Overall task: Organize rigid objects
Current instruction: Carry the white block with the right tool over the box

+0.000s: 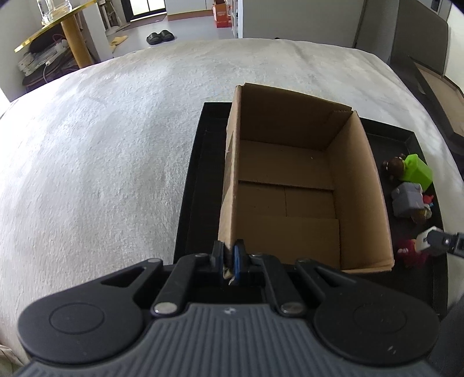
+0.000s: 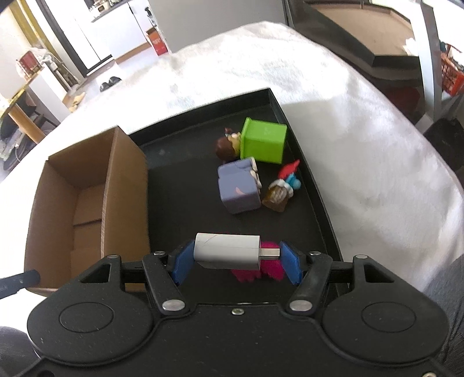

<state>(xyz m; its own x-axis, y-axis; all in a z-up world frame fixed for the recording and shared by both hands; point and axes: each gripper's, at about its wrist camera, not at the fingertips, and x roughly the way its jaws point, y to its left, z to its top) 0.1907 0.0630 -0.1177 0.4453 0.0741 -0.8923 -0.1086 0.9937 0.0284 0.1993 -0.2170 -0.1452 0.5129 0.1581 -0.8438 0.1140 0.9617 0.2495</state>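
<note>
An open, empty cardboard box stands on the left part of a black tray. My left gripper is shut on the box's near left corner wall. My right gripper is shut on a white USB adapter, held lengthwise between the blue pads above the tray, right of the box. A pink fuzzy toy lies under it. Further back on the tray lie a green cube, a lilac-grey cube and small figures. The left wrist view shows the right gripper with the adapter.
The tray rests on a white fluffy cover that drops off at the far and right edges. Beyond it are a floor with black slippers, a gold-edged table at far left and dark furniture at right.
</note>
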